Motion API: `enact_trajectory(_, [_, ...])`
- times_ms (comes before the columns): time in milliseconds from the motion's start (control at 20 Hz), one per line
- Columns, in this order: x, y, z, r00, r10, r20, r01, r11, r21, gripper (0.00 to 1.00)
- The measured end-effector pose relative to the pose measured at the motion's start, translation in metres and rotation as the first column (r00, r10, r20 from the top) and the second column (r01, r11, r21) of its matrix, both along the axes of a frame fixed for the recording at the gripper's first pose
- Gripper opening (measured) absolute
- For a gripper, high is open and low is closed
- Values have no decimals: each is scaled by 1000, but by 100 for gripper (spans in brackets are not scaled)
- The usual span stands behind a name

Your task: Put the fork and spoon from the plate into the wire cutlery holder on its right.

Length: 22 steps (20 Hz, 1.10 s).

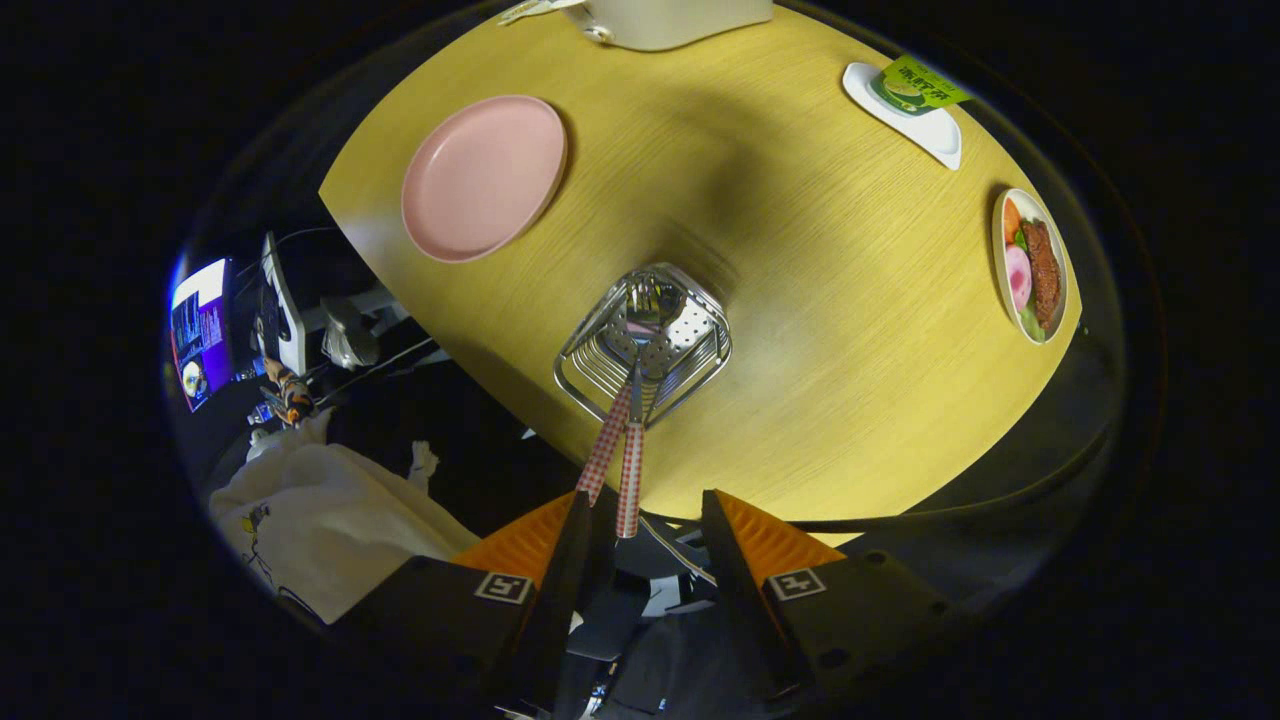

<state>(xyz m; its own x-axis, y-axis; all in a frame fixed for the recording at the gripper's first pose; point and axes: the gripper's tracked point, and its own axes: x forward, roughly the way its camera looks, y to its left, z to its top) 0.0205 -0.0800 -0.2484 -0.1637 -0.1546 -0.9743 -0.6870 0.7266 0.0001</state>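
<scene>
The gripper [640, 520] looks straight down on a yellow wooden table [800, 330], its two fingers spread apart with nothing pressed between them. Just ahead of the fingers, at 12 o'clock from them, stands one wire cutlery holder [645, 340] with a perforated metal floor. Two utensils stand in it, both with red-and-white checked handles: one handle [630, 480] rises toward the gap between the fingers, its end near the left finger's tip without touching it, and the second handle [605, 450] leans just to the left of the first. Their metal heads lie down inside the holder; which is the fork and which the spoon cannot be told from here.

One pink plate [484, 178] sits at about 10 o'clock from the holder, well apart from it, and is bare. At about 3 o'clock from the holder, near the table's edge, one white dish [1030, 265] carries model food: a brown piece, a pink slice, something orange and some green. At about 1 o'clock, one white square dish [905, 115] holds a green packet [920, 85]; its printing is too small to read. At 12 o'clock, on the far edge, stands part of a cream-coloured container [680, 20].

Each finger's base bears one square black-and-white marker [503, 587]. Beyond the table, at 9 o'clock, one lit screen [200, 330] glows, and white cloth [320, 520] lies at 8 o'clock.
</scene>
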Motion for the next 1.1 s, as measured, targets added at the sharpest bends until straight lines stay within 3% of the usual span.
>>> enact_trajectory(50, [2, 4, 5, 999, -24, 27, 23, 999, 34, 71])
enact_trajectory(250, [9, 19, 27, 983, -125, 138, 100, 979, 175, 100])
enact_trajectory(500, [13, 28, 75, 920, -265, 290, 163, 929, 332, 100])
enact_trajectory(650, [14, 31, 108, 872, -294, 393, 125, 907, 402, 100])
enact_trajectory(950, [5, 48, 172, 704, -433, 562, 50, 820, 570, 100])
enact_trajectory(1100, [16, 45, 193, 566, -461, 684, -28, 818, 574, 100])
